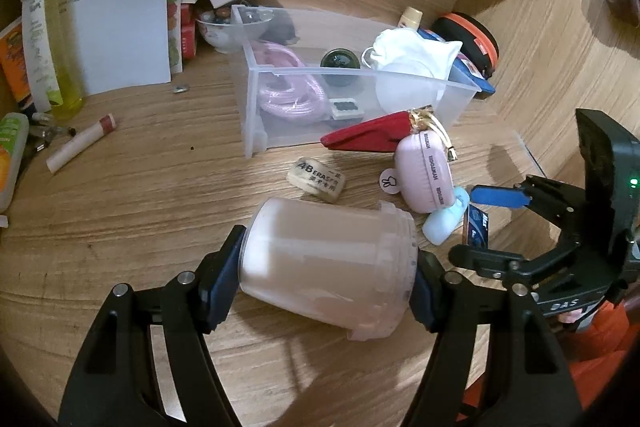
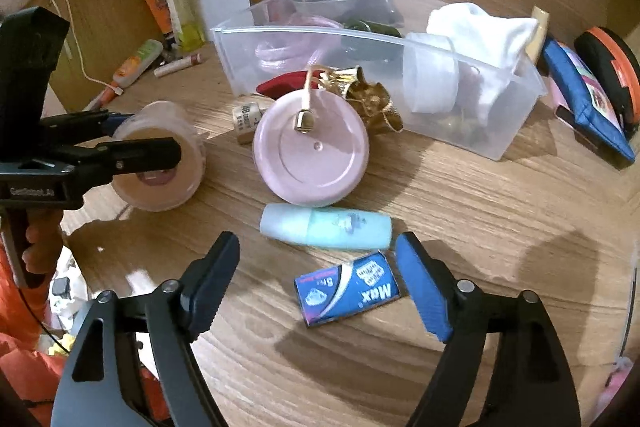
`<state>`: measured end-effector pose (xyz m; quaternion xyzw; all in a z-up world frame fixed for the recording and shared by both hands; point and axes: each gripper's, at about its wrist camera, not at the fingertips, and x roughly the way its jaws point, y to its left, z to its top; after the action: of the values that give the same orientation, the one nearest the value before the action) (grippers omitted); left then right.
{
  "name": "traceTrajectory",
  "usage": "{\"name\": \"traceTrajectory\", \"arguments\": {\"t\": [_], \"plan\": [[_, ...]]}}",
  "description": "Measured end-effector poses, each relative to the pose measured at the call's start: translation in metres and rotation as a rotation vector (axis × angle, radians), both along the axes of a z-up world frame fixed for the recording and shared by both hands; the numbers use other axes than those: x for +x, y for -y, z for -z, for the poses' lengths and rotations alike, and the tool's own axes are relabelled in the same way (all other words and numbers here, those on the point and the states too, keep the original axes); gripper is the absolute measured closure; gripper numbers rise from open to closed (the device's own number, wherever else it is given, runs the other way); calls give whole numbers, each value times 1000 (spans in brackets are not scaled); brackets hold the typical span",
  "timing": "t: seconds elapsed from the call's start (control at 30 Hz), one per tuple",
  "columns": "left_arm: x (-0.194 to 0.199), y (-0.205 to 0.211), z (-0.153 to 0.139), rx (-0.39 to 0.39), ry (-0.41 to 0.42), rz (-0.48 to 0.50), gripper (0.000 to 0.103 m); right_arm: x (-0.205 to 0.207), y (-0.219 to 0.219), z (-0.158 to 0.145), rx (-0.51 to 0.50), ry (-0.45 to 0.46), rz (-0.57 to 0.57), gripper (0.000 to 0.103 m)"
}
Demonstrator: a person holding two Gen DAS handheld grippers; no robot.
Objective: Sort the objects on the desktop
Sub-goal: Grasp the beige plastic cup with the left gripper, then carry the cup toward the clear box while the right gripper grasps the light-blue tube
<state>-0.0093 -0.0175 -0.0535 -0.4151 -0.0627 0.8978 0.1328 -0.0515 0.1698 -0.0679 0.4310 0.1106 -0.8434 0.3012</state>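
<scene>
My left gripper [image 1: 320, 279] is shut on a frosted pinkish plastic jar [image 1: 324, 263], held on its side just above the wooden desk; the jar also shows in the right wrist view [image 2: 160, 155]. My right gripper [image 2: 320, 275] is open over a blue "Max" staple box [image 2: 347, 289]; a light blue tube [image 2: 326, 227] lies just beyond it. A round pink case [image 2: 310, 151], a 4B eraser [image 1: 317, 179] and a red and gold pouch [image 1: 376, 137] lie in front of the clear plastic bin [image 1: 256, 107].
The bin holds a pink cable coil [image 1: 288, 95], a dark ball [image 1: 340, 61] and white cloth [image 1: 412, 51]. Papers and bottles [image 1: 60, 67] stand at the back left. A blue pouch [image 2: 588, 99] and an orange-rimmed black case [image 2: 612, 67] sit right of the bin.
</scene>
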Motion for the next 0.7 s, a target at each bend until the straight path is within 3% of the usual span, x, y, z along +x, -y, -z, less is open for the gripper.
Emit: {"name": "traceTrajectory", "arguments": {"t": [0.37,0.7], "plan": [[0,6,-15,32,-39,-27,33,-3,10,3,32,-37,7,32],[-9,-1,-51,16,-131,-36,33,3,-23,-32,-49,-104,58,32]]}}
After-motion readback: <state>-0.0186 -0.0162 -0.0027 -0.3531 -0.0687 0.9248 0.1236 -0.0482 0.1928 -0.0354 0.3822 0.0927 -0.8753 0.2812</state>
